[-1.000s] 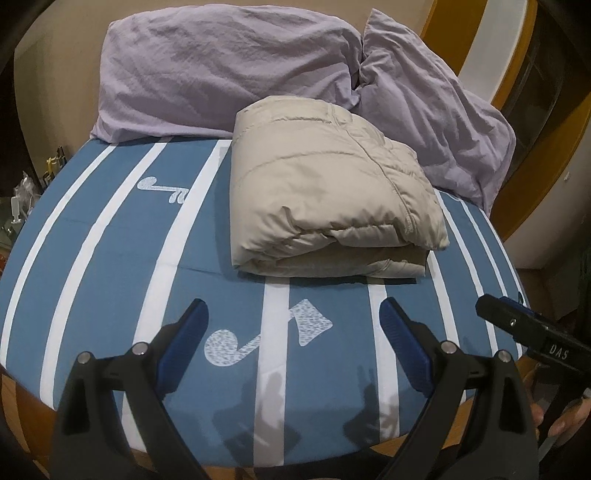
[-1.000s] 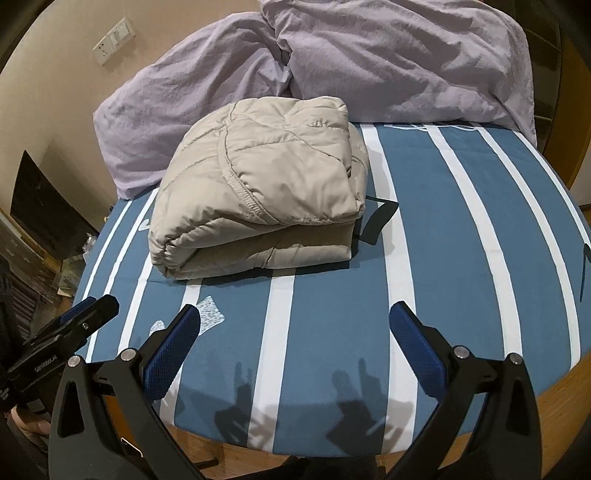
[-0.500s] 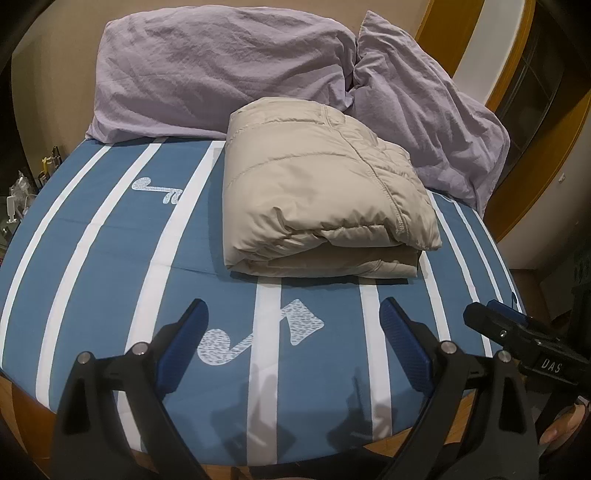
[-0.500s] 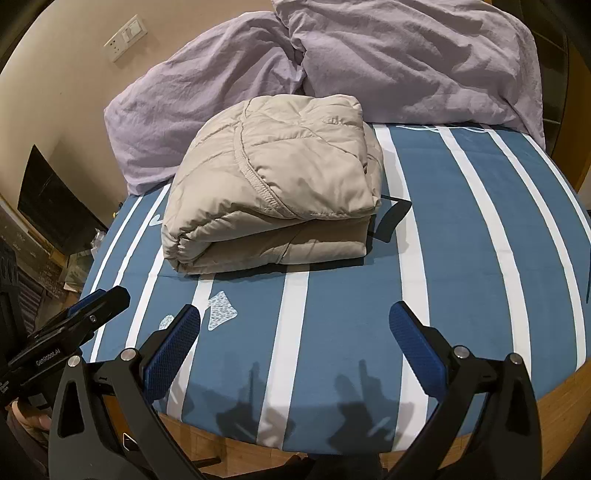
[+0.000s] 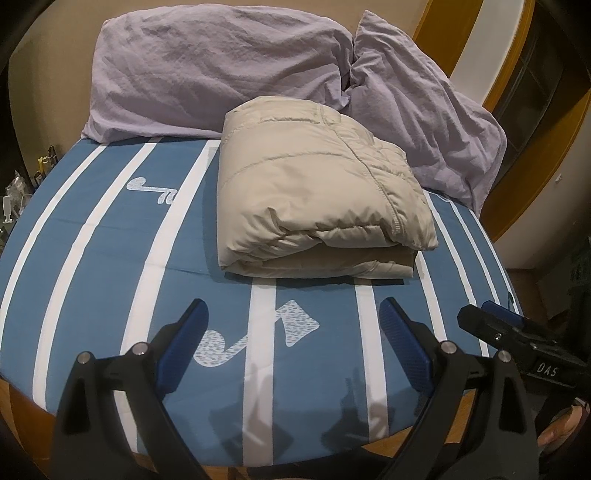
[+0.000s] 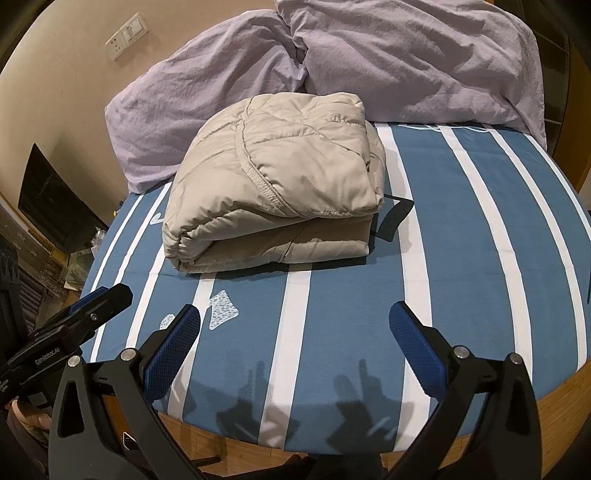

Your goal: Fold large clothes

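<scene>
A beige padded jacket (image 5: 317, 195) lies folded in a thick bundle on the blue and white striped bed (image 5: 110, 236), just in front of the pillows. It also shows in the right wrist view (image 6: 273, 184), with a dark strap (image 6: 393, 218) sticking out at its right side. My left gripper (image 5: 295, 343) is open and empty, held over the near part of the bed, well short of the jacket. My right gripper (image 6: 295, 347) is open and empty too, near the bed's front edge. Each gripper shows at the edge of the other's view.
Two lilac pillows (image 5: 221, 70) (image 5: 424, 110) lean against the wall behind the jacket. The bed's wooden frame (image 6: 554, 410) shows along the front edge. A dark screen (image 6: 51, 199) and cluttered shelves stand left of the bed. A wall socket (image 6: 127, 35) is above.
Both grippers have drawn back and up from the bed a little; the jacket sits smaller and farther off in both views. It has not moved on the bed.
</scene>
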### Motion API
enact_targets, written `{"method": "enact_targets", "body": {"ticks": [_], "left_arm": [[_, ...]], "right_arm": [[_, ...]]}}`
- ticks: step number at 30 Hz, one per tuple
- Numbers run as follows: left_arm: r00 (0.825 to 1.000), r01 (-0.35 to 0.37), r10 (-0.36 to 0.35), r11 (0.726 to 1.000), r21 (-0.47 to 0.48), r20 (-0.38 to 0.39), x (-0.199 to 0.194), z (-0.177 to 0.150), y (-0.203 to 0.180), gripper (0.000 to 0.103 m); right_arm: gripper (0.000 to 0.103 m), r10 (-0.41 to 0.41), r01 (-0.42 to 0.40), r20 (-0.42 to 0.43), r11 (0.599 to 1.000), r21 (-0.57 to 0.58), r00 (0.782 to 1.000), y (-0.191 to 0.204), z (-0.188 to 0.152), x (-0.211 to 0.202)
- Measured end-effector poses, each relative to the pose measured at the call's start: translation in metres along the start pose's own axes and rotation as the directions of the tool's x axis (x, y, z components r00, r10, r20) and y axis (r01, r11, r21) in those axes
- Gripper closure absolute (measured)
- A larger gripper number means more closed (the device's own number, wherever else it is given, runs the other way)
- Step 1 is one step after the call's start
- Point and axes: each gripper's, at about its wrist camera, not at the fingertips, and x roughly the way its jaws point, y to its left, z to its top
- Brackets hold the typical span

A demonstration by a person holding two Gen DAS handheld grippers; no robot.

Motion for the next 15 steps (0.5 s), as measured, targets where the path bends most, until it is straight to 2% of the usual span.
{"method": "enact_targets", "body": {"ticks": [15], "left_arm": [[1.000, 0.004, -0.004, 1.000, 0.001, -0.003, 0.0015, 0.0010, -0.0006, 0.010]], "right_arm": [[0.001, 0.004, -0.004, -0.014, 1.000, -0.005, 1.000, 0.0008, -0.0009, 0.0029]]}}
